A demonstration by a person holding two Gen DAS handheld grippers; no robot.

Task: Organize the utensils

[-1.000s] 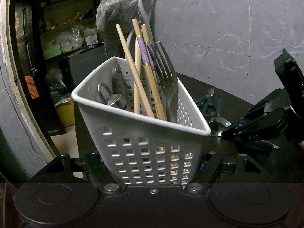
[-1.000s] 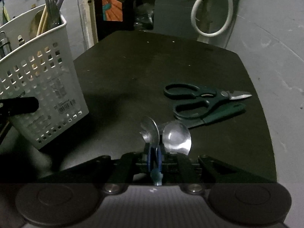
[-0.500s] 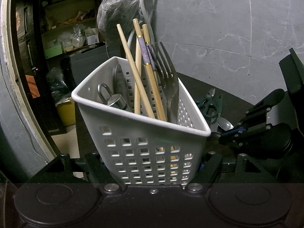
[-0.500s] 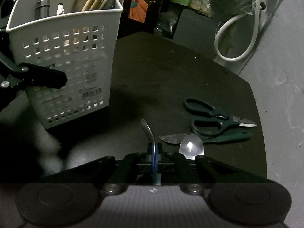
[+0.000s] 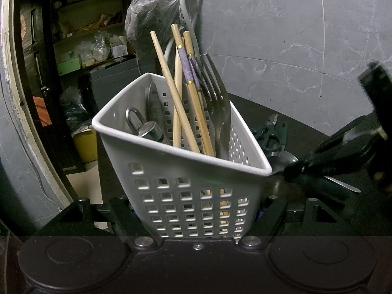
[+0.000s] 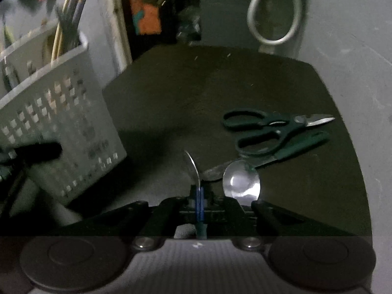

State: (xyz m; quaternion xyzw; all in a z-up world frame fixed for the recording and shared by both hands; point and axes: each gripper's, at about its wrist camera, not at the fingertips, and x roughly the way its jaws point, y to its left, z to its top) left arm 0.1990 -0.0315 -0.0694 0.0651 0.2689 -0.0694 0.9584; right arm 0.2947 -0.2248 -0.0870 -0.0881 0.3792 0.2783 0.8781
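With the left tongs (image 5: 196,210) clamped on the basket (image 5: 186,171) and the right tongs (image 6: 199,193) pinching a spoon (image 6: 193,166), the spoon should drop in handle-first, clear of the fork (image 5: 218,103).

The lower ends of the chopsticks (image 5: 182,103) and fork (image 5: 218,112) are hidden inside the basket (image 5: 196,196). In the right wrist view, the basket at left is blurred and cut off by the frame edge.

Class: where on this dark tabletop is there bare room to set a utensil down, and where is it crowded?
Bare: the far tabletop between the white basket and the wall. Crowded: the near right, where green scissors, a knife and a spoon cluster.
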